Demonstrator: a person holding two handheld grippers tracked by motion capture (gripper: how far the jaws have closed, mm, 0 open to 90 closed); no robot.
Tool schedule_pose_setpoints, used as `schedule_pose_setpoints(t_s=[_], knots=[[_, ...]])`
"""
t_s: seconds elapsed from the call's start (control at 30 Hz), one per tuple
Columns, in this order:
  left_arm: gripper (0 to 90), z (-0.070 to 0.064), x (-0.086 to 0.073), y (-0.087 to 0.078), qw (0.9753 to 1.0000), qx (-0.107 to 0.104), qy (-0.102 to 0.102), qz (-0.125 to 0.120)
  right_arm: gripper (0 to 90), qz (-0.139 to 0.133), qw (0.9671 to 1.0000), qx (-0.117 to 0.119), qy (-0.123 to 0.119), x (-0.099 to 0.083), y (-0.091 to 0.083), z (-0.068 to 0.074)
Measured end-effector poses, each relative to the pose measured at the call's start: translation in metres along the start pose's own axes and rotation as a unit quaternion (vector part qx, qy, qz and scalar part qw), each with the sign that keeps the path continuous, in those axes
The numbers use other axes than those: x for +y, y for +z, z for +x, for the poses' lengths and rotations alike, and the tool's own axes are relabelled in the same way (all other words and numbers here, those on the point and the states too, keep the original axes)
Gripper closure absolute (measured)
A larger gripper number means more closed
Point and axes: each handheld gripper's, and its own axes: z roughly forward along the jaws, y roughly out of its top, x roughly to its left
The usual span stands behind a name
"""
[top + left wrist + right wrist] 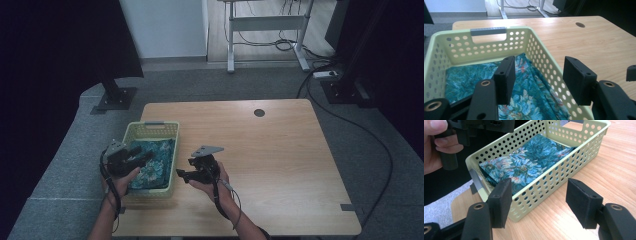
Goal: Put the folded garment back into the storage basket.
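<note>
A pale green perforated basket (150,131) stands at the table's left side, with a folded teal flowered cloth (156,162) lying inside it. My left gripper (144,156) hovers over the basket's near left part, open and holding nothing. In the left gripper view its jaws (541,80) straddle the basket's right wall (544,60) above the cloth (529,100). My right gripper (181,175) is just right of the basket, open and empty. In the right gripper view its jaws (541,202) point at the basket's side wall (541,187), with the cloth (529,162) beyond.
Bare wooden tabletop (280,155) stretches to the right, with a round cable hole (259,112) near the far edge. The other hand (434,147) holds the left gripper at the top left of the right gripper view. Black stand bases and cables lie on the floor behind.
</note>
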Motion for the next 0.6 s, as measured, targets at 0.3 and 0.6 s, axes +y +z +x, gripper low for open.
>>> schedule_pose_setpoints(t_s=[0.3, 0.6], knots=[[43.5, -0.017, -0.009, -0.003, 0.9999, -0.007, 0.008, 0.000, 37.4, 0.004, 0.9999, -0.006, -0.014, -0.011, -0.016, -0.003], [43.3, -0.036, -0.020, -0.010, 0.9997, -0.014, 0.019, -0.005, 37.4, 0.002, 0.9996, -0.018, -0.023, -0.027, -0.041, -0.013]])
